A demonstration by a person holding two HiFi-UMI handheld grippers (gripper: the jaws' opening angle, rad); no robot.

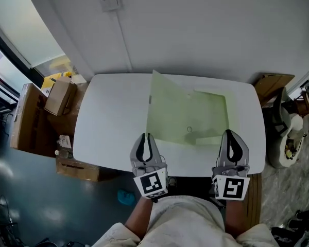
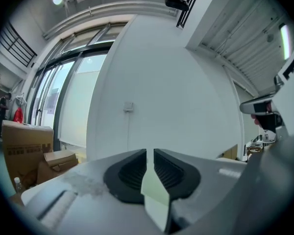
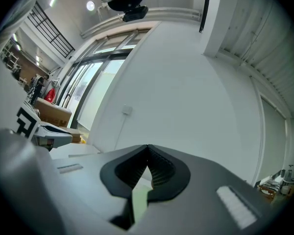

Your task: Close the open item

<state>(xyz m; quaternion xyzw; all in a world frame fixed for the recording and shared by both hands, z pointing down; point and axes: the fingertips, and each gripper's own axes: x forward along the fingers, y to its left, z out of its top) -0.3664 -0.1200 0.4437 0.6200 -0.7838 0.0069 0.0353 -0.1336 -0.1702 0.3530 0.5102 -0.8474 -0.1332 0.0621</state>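
Green plastic folder (image 1: 195,112), frame centre: pinched by right gripper (image 1: 229,134), merely straddled by slightly parted left gripper (image 1: 146,137); edge may be dropped, closing skewed.

White, plain: table (image 1: 108,117). Pale translucent green, unpatterned: folder (image 1: 188,115) on the table. Grey bodies, black ribbed pads, cubes with black-and-white square markers: left gripper (image 1: 146,136) and right gripper (image 1: 232,134), at the table's near edge. Brown: cardboard boxes (image 1: 59,96), left of the table. Dark blue-grey: floor (image 1: 20,189), left of the table. Off-white: wall (image 1: 195,30), behind the table.
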